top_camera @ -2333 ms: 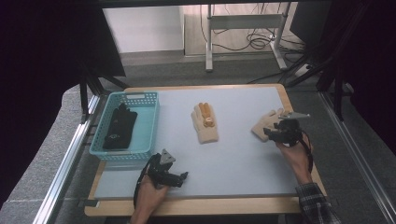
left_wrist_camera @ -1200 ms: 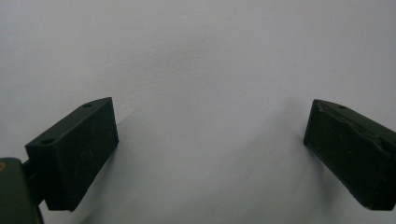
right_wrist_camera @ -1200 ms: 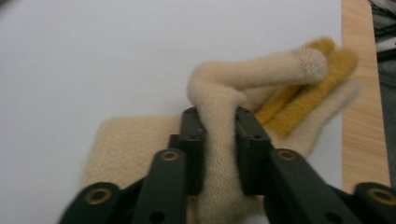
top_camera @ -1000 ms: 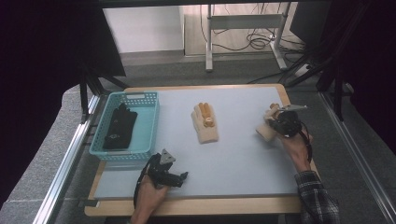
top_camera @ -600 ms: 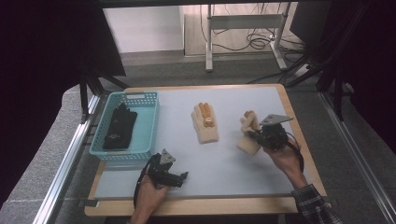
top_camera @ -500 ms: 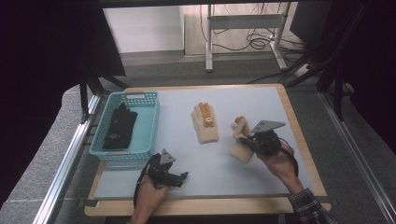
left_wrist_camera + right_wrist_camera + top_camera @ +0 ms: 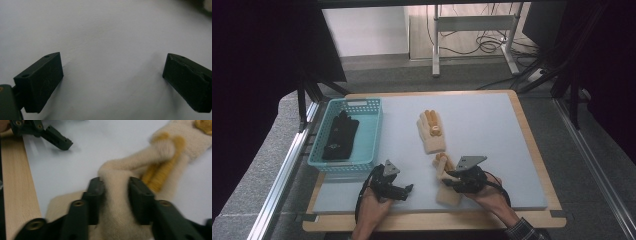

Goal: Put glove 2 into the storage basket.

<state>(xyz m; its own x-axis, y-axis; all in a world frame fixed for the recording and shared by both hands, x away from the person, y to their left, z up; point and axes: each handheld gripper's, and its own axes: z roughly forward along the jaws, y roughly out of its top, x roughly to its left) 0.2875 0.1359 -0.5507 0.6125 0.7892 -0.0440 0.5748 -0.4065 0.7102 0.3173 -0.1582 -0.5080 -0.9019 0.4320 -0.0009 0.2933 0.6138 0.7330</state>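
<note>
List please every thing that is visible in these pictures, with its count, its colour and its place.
glove near the right tool: 1, cream with yellow fingers, near edge of the mat, a fold of it between the jaws
second glove: 1, cream with yellow fingers, flat at the middle of the mat
basket: 1, turquoise, left side of the table
black gloves: dark bundle, count unclear, inside the basket
mat: 1, pale grey, on the table
table: 1, light wood
left tool: 1, black, jaws open and empty, low over the mat near the basket
right tool: 1, black, jaws just been opening, glove fabric between them
</note>
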